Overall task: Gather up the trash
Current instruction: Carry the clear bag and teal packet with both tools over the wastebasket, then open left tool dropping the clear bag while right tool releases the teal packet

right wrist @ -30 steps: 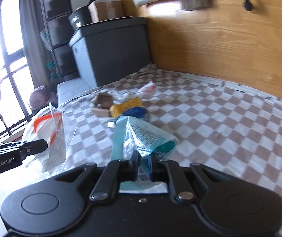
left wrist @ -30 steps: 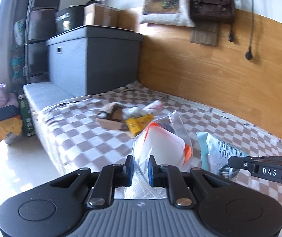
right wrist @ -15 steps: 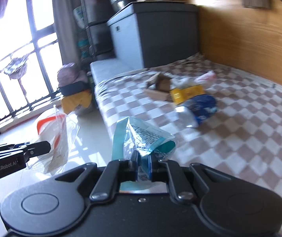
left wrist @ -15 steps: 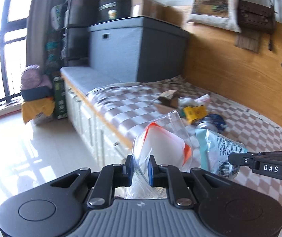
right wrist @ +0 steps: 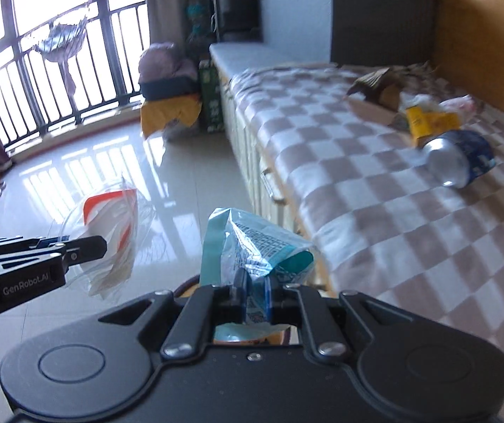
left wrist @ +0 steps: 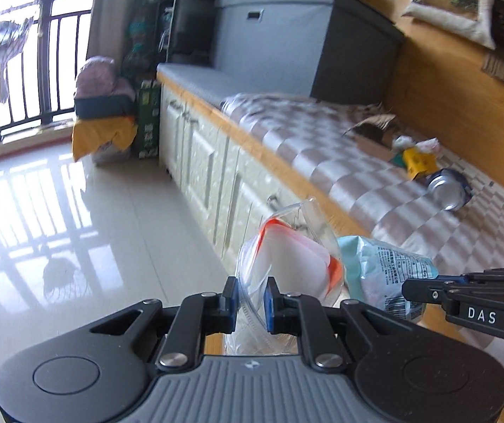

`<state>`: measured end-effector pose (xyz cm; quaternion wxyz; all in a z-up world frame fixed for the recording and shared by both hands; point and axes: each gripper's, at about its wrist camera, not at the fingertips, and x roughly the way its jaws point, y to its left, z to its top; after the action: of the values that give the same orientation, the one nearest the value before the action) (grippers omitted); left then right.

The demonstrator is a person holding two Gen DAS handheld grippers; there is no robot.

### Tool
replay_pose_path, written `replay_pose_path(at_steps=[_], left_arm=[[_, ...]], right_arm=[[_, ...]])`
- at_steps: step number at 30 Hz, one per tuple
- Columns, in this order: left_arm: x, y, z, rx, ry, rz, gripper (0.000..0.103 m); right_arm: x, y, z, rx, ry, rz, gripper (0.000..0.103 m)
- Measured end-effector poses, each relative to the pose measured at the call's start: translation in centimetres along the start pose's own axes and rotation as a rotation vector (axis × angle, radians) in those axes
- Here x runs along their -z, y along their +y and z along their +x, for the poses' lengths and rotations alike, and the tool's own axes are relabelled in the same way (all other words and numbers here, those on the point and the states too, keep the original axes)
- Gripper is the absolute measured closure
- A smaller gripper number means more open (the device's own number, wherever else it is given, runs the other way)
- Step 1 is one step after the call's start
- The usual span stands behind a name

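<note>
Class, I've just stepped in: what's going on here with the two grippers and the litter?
A person is collecting trash with two handheld grippers. The left gripper is shut on a clear plastic bag; the right gripper is shut on a teal wrapper. Both are held off the edge of the checkered bed, where a can, a yellow packet and torn cardboard lie uncollected.

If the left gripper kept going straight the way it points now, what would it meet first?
Probably the tiled floor beside the white cabinet fronts. The left gripper, shut on a clear plastic bag, points down past the bench edge, though depth is unclear.

Two wrappers (left wrist: 386,271) (left wrist: 287,264), one can (left wrist: 449,190).
</note>
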<state>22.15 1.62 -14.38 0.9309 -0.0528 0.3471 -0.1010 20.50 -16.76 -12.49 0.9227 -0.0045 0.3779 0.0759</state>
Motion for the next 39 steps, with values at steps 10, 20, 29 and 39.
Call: replay_pose_path(at_steps=[10, 20, 29, 39], left_arm=[[5.1, 4.8, 7.5, -0.017, 0.177, -0.095, 0.087], [7.6, 5.9, 17.6, -0.004, 0.347, -0.082, 0.087], [7.8, 5.5, 24.5, -0.026, 0.422, -0.012, 0.087], [6.8, 4.7, 27.8, -0.039, 0.445, 0.04, 0.085]], right_arm=[[3.4, 3.1, 9.3, -0.022, 0.199, -0.04, 0.093], [6.8, 3.1, 18.3, -0.021, 0.37, -0.01, 0.093], [7.5, 1.4, 23.2, -0.024, 0.452, 0.076, 0.093], [8.0, 1.2, 24.6, -0.066, 0.483, 0.112, 0.087]])
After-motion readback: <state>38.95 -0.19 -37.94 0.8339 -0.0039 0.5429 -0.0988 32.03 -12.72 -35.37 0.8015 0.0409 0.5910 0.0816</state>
